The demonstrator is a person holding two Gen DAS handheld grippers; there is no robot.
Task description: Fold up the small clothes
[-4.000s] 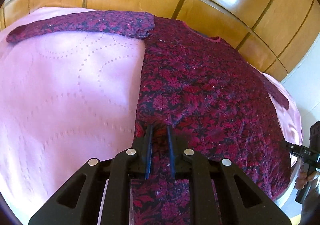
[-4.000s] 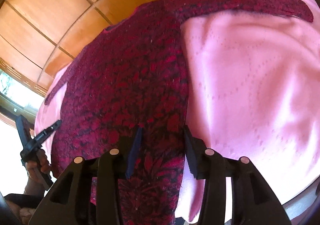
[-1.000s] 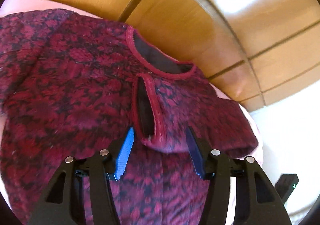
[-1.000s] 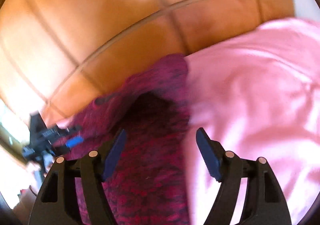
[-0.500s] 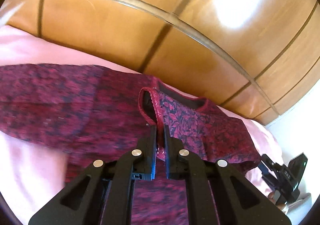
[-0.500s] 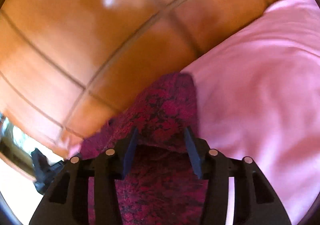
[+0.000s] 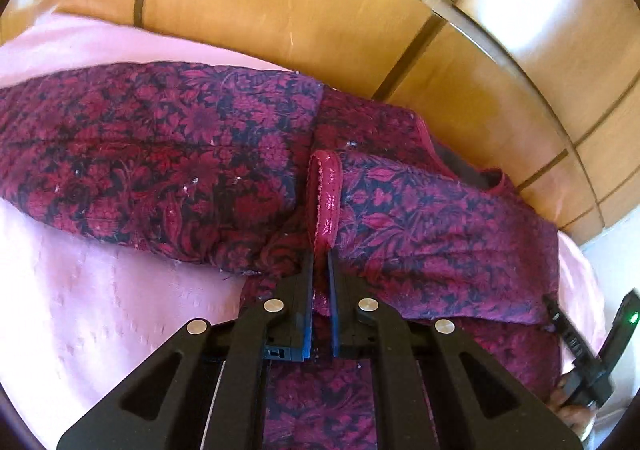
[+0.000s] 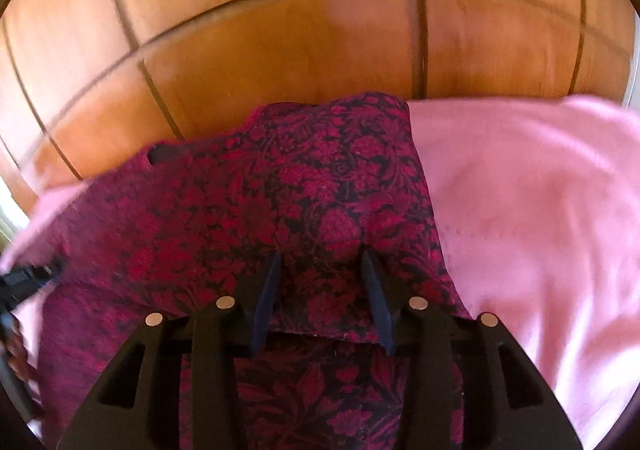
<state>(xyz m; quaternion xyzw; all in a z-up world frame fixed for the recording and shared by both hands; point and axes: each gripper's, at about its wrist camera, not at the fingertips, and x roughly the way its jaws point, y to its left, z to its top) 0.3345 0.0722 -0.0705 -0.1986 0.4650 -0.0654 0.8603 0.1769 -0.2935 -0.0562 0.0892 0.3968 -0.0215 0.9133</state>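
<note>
Left wrist view showed the left gripper [image 7: 320, 254] with its jaws drawn together on the shiny red cuff [image 7: 325, 194] of one sleeve, the trim rising straight ahead of the fingertips. That sleeve lay doubled across the chest of the maroon floral garment [image 7: 160, 154], which was spread on the pink bedspread [image 7: 100, 310] against the wooden headboard [image 7: 280, 10]. To the left of the jaws a wide run of patterned cloth stretched away, seemingly the other sleeve laid out flat.

In the right wrist view the right gripper [image 8: 320, 262] stood partly apart and closing, with a folded edge of the same garment between its fingers; whether the pads yet pressed the cloth I could not tell. Pink bedspread lay just to its right.

By my reading the fold was at an early stage: one sleeve brought inward, perhaps one side turned over. Left to do were settling this sleeve, bringing in the rest, and folding the body into a compact stack.
</note>
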